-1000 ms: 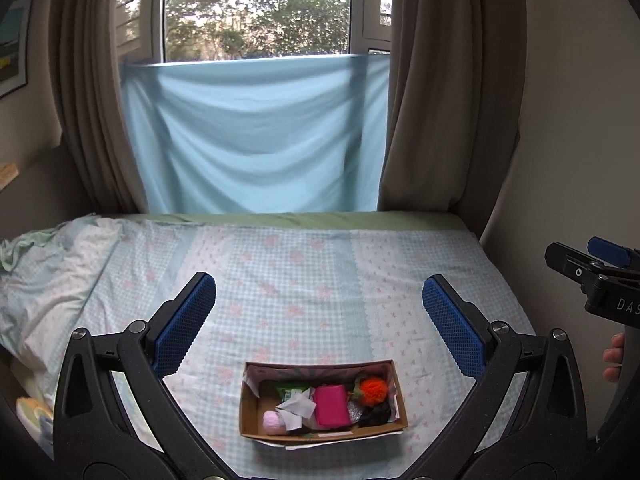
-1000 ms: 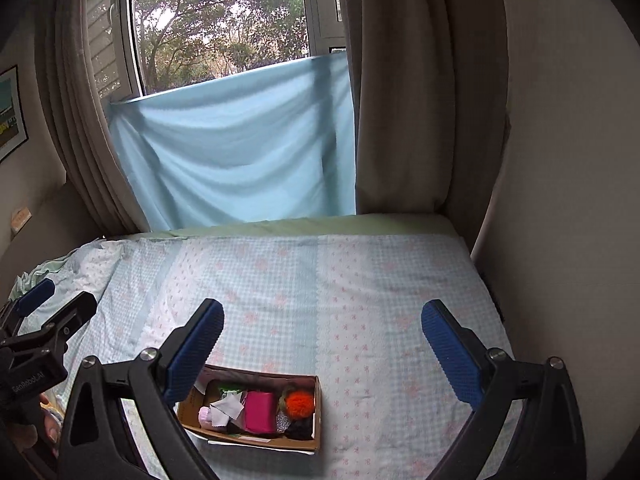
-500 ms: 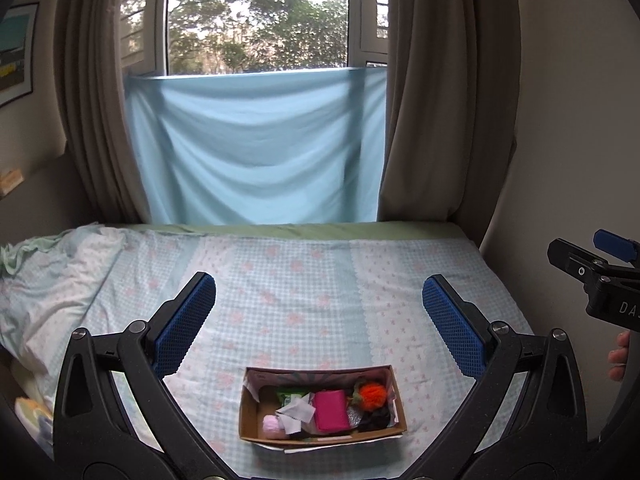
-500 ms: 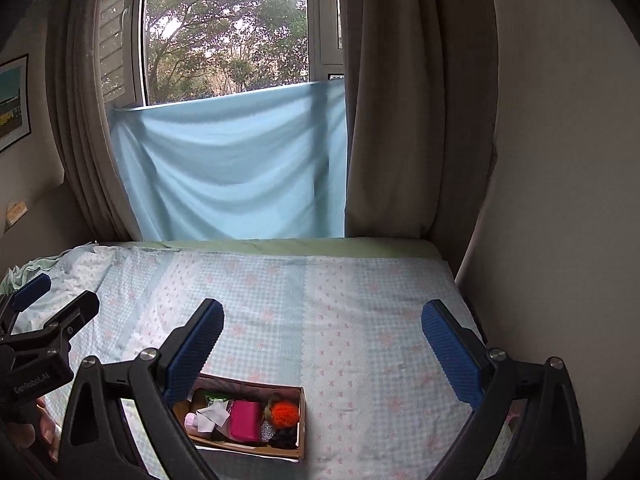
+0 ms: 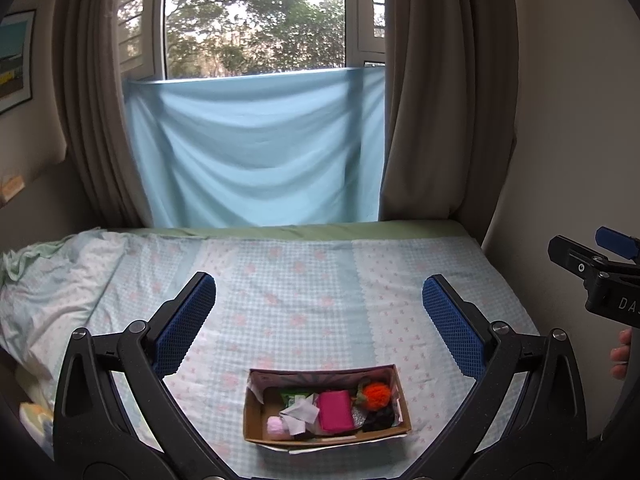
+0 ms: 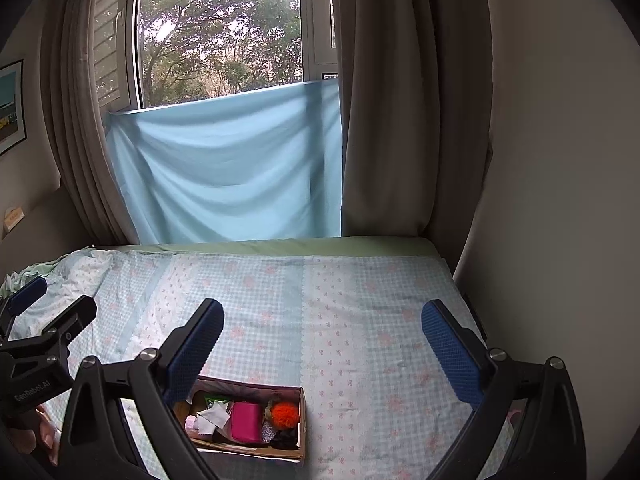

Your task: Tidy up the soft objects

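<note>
- box (image 5: 326, 408) is sitting on the bed (image 5: 304, 280), low in both views, long axis running left-right across the bed.
- inside it: pink pouch (image 5: 335, 410) in the middle, orange pom (image 5: 376, 392) at the right end, white scrap (image 5: 300, 414) and pale pink ball (image 5: 276, 428) at the left end, a dark item (image 5: 378, 420) under the pom; all packed touching, nothing lying loose on the bed.
- left claw (image 5: 318, 312) is hovering above and behind the box, fingers spread wide, holding nothing; the box is lying dead centre between its fingers, just below.
- right claw (image 6: 322, 334) is also spread wide and empty; the box (image 6: 246, 420) is lying below and to its left, partly behind its left finger.
- judgement: left claw is nearer and squared up, so it looks like the one to drop straight down; right would need to shift left first.
- right claw body (image 5: 592, 276) is showing at the left view's right edge, a fingertip of the person below it; left claw body (image 6: 36, 352) is showing at the right view's left edge.
- versus 0.5 s ago: in the right view the box is sitting a bit right of where it was and is looking larger, so the right claw is swinging toward it; the left view is nearly matching, box a touch lower, more window showing, so the camera is tipping up slightly.
- both claws are staying spread as before.
</note>
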Motion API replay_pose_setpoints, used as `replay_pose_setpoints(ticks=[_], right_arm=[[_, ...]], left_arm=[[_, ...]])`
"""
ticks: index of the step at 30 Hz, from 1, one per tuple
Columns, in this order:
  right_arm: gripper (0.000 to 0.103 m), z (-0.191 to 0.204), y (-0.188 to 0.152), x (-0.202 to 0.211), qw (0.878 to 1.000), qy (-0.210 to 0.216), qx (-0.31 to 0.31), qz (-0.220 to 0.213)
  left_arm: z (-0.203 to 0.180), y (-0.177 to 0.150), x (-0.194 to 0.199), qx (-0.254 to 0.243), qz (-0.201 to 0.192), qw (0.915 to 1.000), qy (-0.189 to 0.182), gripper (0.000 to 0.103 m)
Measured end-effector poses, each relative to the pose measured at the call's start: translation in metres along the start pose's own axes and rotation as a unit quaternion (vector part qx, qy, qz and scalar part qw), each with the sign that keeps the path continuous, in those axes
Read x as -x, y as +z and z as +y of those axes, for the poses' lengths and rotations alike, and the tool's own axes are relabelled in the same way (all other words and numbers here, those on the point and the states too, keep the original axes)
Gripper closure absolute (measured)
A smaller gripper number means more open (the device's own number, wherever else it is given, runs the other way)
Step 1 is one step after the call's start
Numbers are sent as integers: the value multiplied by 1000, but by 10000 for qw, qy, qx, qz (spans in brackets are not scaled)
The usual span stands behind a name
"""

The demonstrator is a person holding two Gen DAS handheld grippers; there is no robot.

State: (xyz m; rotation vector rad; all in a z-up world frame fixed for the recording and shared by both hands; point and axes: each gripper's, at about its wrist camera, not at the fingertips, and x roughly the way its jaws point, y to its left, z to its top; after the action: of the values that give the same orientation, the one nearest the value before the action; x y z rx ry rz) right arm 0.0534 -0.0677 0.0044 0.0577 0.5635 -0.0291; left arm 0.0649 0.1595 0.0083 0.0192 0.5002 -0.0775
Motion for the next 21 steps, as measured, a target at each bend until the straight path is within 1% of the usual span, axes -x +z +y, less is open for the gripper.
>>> replay_pose_setpoints(ticks=[9, 21], right_arm=[[4, 0, 0, 2, 10000, -71, -13, 12], [4, 1, 3, 3, 10000, -36, -12, 22]], left_arm=[[1, 1, 4, -11, -47, 10000, 16, 0], [4, 1, 6, 18, -48, 10000, 38, 0]])
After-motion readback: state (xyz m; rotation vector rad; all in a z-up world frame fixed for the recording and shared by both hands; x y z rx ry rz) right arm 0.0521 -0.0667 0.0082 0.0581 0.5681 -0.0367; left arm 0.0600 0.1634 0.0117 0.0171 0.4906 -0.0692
